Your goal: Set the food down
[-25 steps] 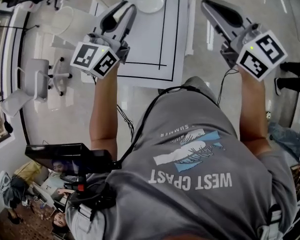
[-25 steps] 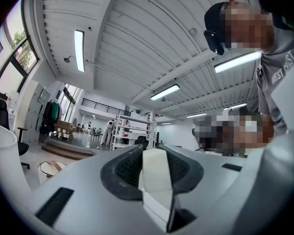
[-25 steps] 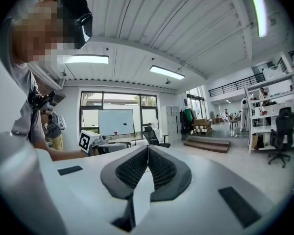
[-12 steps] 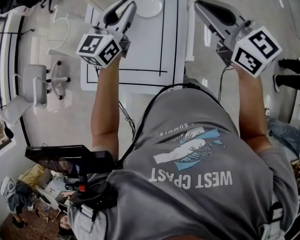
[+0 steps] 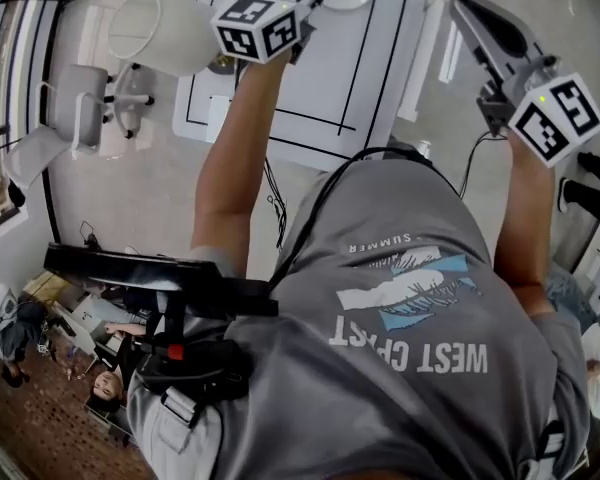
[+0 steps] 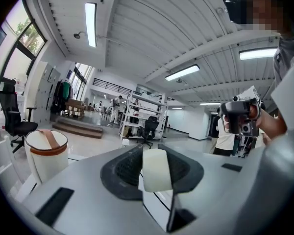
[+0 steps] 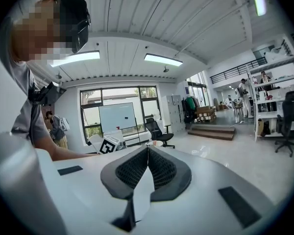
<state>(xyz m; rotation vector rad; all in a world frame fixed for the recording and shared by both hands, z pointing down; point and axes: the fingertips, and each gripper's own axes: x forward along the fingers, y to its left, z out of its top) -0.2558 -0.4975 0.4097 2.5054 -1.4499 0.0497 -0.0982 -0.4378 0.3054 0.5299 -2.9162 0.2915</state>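
My left gripper [image 6: 157, 156] is clamped on the food [image 6: 157, 174], a pale cream block upright between the dark pads. Only the left gripper view shows it. My right gripper [image 7: 147, 148] has its jaws closed together on nothing. The head view alone shows the left gripper held above a white table [image 5: 380, 78] marked with black lines, and the right gripper beyond the table's edge. A white tub [image 6: 46, 153] with a brown band stands near the left.

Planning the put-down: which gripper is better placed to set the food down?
Left: the left gripper clamps the pale food piece over the white table; the right gripper is shut, empty, beside it.
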